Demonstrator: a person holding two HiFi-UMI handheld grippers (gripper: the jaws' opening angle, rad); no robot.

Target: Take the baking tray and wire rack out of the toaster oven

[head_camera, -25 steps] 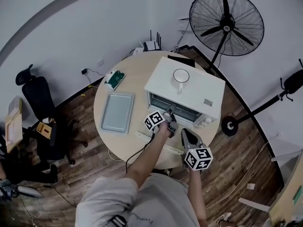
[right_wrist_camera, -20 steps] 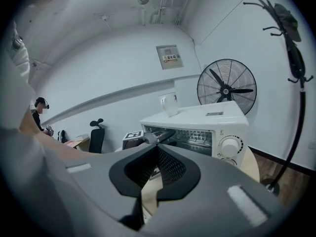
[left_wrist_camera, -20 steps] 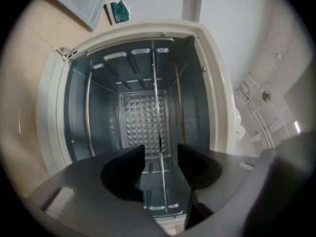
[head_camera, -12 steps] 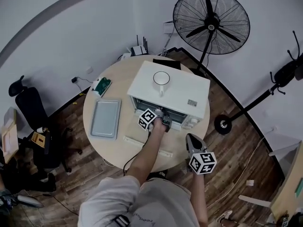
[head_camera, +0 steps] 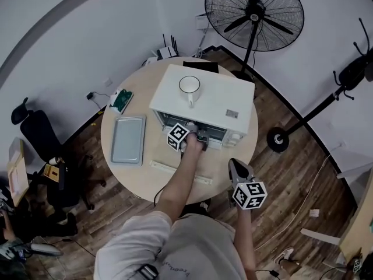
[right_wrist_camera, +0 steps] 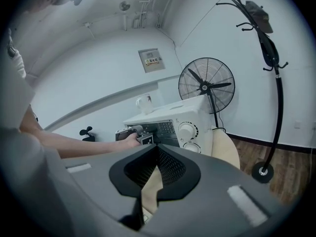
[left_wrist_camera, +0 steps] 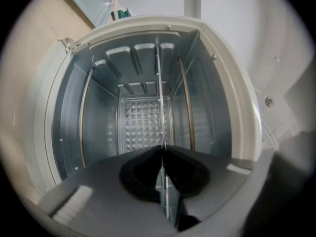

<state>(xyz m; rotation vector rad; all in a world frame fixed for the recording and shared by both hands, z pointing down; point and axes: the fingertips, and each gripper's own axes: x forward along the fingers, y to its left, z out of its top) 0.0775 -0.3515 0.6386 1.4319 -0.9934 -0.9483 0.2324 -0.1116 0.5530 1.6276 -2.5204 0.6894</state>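
**The rack is pinched, but it may stick**

We worry first about the biggest thing. The toaster oven (head_camera: 215, 101) stands on the round table (head_camera: 140, 101), and nothing holds it down. If the rack sticks when we pull, we think the whole oven could slide toward us. Our right tool (head_camera: 235, 167) hangs by the near edge of the table, apart from the oven. It is closed with nothing in it, so it gives no help.

Next is the wire rack (left_wrist_camera: 159, 83). It sits inside the oven and is not out yet. Our left tool (left_wrist_camera: 162, 148) has just been closing its jaws, and now it pinches the rack's thin front edge. The wire is thin and looks smooth, so it could slip out of the pinch. If we pull crooked, a corner may jam against a side wall of the oven.

Smallest is the mug (head_camera: 189, 86) on top of the oven. A hard tug could shake it, and then it might tip over or fall off.

The baking tray (head_camera: 127, 140) looks safe. It lies flat on the table, just left of the oven, already out.

Now we count:
- One table.
- One big fan (head_camera: 253, 10) on the floor behind the table.
- One toaster oven.
- One baking tray.
- One wire rack.
- Two tools.
- One mug.
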